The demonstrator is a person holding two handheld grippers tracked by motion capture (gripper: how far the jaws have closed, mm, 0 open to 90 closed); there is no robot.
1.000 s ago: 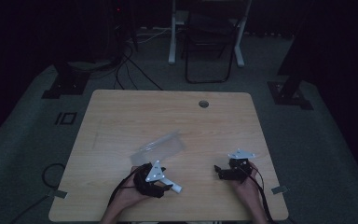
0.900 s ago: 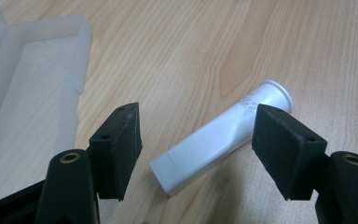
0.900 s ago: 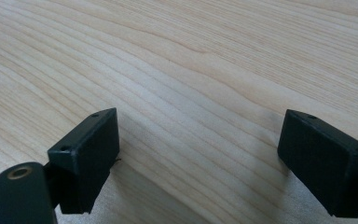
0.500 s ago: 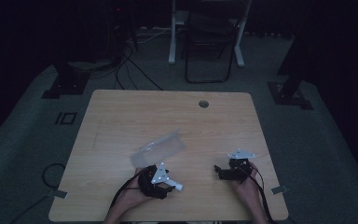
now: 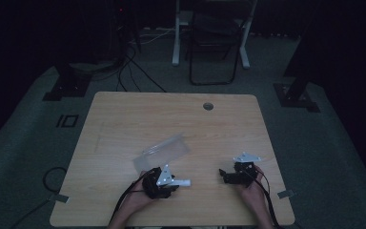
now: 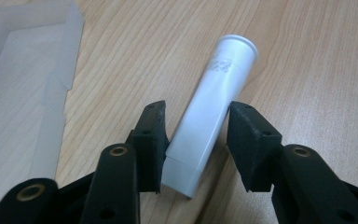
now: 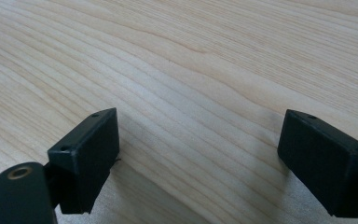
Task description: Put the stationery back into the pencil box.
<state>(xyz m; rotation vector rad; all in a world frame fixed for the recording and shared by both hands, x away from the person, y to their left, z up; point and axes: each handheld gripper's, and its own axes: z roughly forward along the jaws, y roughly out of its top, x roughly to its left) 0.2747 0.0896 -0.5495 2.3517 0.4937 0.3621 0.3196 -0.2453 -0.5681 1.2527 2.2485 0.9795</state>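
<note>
1. Left tongs [image 6: 196, 140] have just been closing around the white tube [image 6: 214, 112], which lies on the surface [image 5: 124, 119] just beside the clear plastic bag [image 5: 164, 151]; pads near it, contact unclear.
2. The tube looks light, stiff and smooth, likely to roll. Grip mid-body.
3. Right tongs [image 7: 198, 158] rest wide and empty, well apart from the tube.
</note>
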